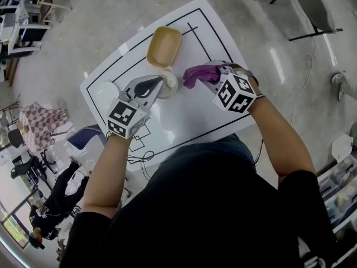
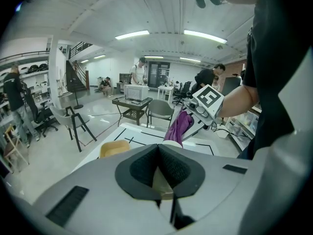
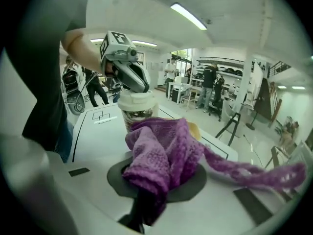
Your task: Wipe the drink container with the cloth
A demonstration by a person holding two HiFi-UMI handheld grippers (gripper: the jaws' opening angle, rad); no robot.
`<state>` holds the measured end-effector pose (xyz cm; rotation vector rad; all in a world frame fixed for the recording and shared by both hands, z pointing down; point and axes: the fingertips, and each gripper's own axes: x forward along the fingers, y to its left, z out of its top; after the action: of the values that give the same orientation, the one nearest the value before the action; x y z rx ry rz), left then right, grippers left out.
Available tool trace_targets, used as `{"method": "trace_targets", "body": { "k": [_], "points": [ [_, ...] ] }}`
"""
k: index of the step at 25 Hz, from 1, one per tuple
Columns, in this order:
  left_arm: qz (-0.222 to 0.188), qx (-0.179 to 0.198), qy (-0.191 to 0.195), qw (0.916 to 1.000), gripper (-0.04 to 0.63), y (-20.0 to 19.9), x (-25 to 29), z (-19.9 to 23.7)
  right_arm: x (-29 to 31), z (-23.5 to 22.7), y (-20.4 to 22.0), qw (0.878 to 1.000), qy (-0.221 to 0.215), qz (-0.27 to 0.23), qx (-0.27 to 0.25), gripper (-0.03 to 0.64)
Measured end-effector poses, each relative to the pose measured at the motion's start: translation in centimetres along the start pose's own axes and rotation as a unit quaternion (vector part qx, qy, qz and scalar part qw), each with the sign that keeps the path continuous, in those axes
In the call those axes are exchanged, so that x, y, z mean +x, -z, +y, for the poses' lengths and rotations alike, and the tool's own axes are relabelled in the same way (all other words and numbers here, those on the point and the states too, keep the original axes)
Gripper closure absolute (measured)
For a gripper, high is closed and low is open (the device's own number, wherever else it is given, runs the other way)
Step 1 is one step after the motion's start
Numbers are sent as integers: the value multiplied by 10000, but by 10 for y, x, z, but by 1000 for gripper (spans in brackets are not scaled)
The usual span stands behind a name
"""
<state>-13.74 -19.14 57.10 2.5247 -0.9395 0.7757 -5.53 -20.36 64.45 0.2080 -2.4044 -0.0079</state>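
Note:
A drink cup (image 1: 169,85) with a white lid and patterned sleeve stands upright near the middle of the white table (image 1: 206,116). My left gripper (image 1: 158,86) is shut on the cup's rim from the near left; in the left gripper view a beige sliver (image 2: 161,182) shows between its pads. My right gripper (image 1: 207,74) is shut on a purple knitted cloth (image 1: 195,75), bunched just right of the cup, close to its side. In the right gripper view the cloth (image 3: 161,151) fills the jaws, with the cup (image 3: 136,109) behind it and a loose tail trailing right.
A yellow bowl (image 1: 164,46) lies just beyond the cup. A white round dish (image 1: 106,91) sits at the table's left corner. Black lines mark the tabletop. Chairs, a stand (image 2: 78,124) and people fill the room around the table.

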Motion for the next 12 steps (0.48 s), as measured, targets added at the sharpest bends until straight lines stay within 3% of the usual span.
{"method": "trace_targets", "body": {
  "k": [6,12],
  "points": [
    [11,51,-1,10000,574,3,0,4,13,-3,-38,9992,-87,-340,-170,532],
    [-10,182,0,9998,574,8,-1,7,36,-3,-53,9975,-163,-631,285,534]
  ]
}}
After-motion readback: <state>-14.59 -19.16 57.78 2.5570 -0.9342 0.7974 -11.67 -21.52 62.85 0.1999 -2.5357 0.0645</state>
